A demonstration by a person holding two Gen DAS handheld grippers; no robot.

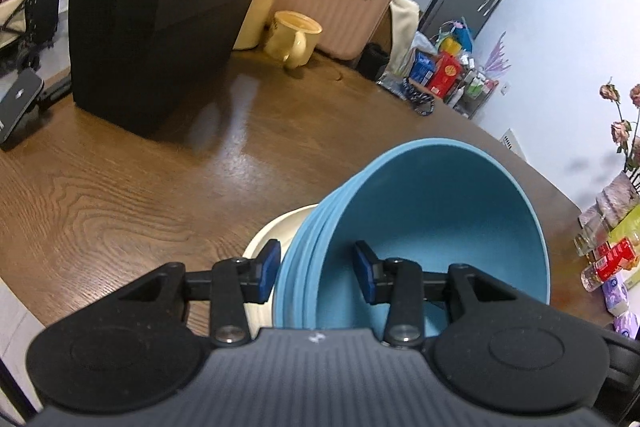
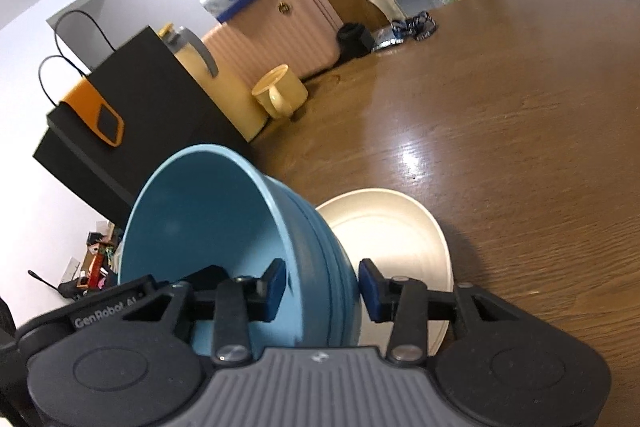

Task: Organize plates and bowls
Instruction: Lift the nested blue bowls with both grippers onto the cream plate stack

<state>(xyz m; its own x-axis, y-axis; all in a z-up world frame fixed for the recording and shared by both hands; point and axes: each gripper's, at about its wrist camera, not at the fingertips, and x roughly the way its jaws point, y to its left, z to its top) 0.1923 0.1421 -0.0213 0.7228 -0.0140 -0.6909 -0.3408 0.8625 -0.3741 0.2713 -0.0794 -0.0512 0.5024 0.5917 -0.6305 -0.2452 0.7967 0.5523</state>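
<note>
A stack of nested blue bowls (image 1: 440, 207) fills the lower middle of the left wrist view, tilted with its opening toward the camera. My left gripper (image 1: 316, 269) is shut on its wall, one pad outside and one inside. In the right wrist view the blue bowls (image 2: 200, 211) lean left, and my right gripper (image 2: 322, 285) is shut on their wall in the same way. A cream plate (image 1: 276, 227) lies on the wooden table (image 1: 120, 187) just under the bowls, and the same plate (image 2: 392, 227) shows to their right. Whether the bowls touch the plate is hidden.
A tall black box (image 1: 160, 7) stands at the table's back left, with a cream mug (image 1: 294, 35) and a pink suitcase (image 1: 340, 7) behind. Small bottles and packets (image 1: 608, 263) crowd the right edge of the table. The mug (image 2: 280, 91) also shows beyond the bowls.
</note>
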